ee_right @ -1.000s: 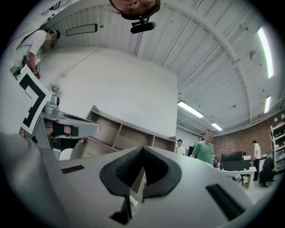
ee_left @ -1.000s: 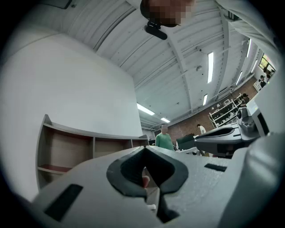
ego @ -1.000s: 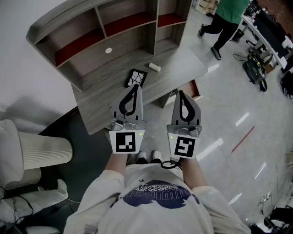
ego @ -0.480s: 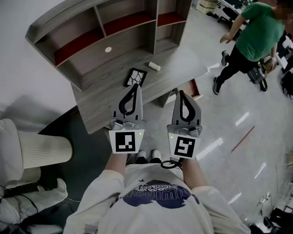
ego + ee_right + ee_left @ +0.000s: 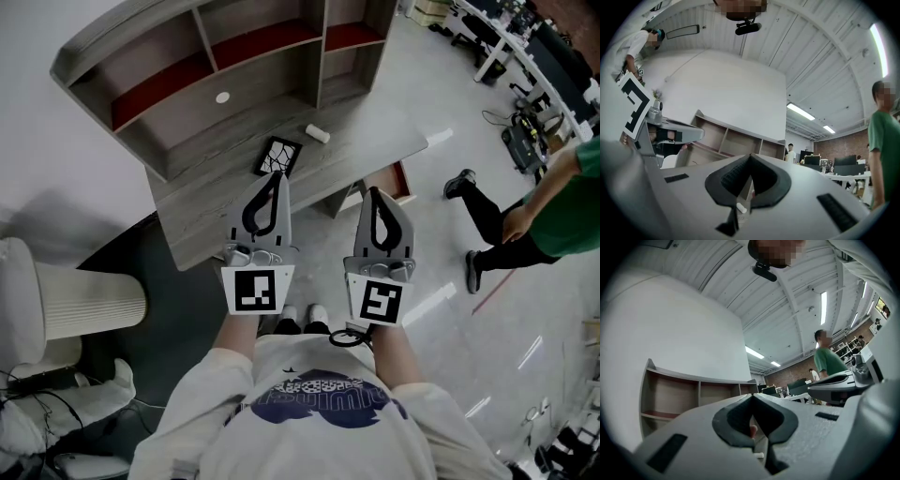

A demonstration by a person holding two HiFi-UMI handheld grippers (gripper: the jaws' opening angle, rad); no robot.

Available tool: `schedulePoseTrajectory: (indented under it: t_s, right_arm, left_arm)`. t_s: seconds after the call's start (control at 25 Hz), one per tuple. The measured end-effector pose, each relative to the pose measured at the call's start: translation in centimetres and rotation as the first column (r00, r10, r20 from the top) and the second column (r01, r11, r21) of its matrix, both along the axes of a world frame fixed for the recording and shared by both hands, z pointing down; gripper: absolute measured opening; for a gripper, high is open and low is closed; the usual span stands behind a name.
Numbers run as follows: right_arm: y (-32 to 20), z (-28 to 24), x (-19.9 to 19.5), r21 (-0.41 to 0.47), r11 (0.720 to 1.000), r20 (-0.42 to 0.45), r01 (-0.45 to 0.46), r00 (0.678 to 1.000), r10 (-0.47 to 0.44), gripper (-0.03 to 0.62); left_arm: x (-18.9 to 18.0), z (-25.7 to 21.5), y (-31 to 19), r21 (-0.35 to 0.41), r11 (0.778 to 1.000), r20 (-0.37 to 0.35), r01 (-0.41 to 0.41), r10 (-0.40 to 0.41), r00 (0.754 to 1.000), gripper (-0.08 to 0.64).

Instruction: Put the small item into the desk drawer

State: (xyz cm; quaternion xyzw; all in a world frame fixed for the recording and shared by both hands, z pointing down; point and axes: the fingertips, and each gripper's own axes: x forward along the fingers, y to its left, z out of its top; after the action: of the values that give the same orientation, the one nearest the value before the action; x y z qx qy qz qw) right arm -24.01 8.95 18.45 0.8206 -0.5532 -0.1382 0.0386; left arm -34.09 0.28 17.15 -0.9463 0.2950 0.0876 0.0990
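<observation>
Two tools show in the head view, held side by side over the near edge of the desk (image 5: 208,208): the left tool (image 5: 277,178) and the right tool (image 5: 373,192), each with its jaws pressed together on nothing. Well ahead of both tips, slightly right of the left tool's line, the small item (image 5: 317,135) lies on the desk top, a short white cylinder just past a black-framed tile (image 5: 278,157). Close ahead of the right tool, under the desk's edge, the desk drawer (image 5: 394,180) looks partly pulled out

Left gripper view: the left tool (image 5: 752,395) has its tips meeting, empty; the small item (image 5: 758,455) peeps through the gap below them, far ahead

Right gripper view: the right tool (image 5: 750,154) is likewise closed and empty, with the small item (image 5: 741,208) ahead, low in its gap

It looks light and stiff, and being round it may well roll; a gentle pinch across its middle, a jaw on each curved side, seems best
</observation>
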Motion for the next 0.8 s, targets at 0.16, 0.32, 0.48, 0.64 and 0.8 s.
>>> schedulePoseTrajectory:
  t_s: [0.16,0.32,0.48,0.64,0.8]
  right_arm:
    - [0.3,0.6,1.4,0.01,0.999,0.071,0.046,0.996,-0.047,-0.003]
    - [1.3,2.0,3.9,0.0,0.998,0.117,0.065,0.991,-0.065,-0.003]
    - [2.1,3.5,7.1,-0.028,0.997,0.176,0.071,0.982,-0.065,-0.002]
    - [3.3,5.0,10.1,-0.051,0.997,0.223,0.064,0.973,-0.051,0.0]
    - [5.5,6.4,12.7,-0.069,0.997,0.261,0.026,0.965,-0.007,0.038]
  left_arm:
    - [0.6,0.5,-0.2,-0.033,0.999,0.011,0.004,-0.004,1.0,0.008]
    - [1.9,2.2,-0.5,-0.107,0.994,0.048,-0.008,0.014,0.999,0.008]
    - [3.3,4.6,-1.6,-0.206,0.979,0.085,-0.004,0.022,0.996,0.008]
    - [4.8,6.6,-2.4,-0.315,0.949,0.096,0.009,0.022,0.995,0.012]
    - [6.3,8.6,-2.7,-0.414,0.91,0.105,0.009,0.038,0.994,0.091]
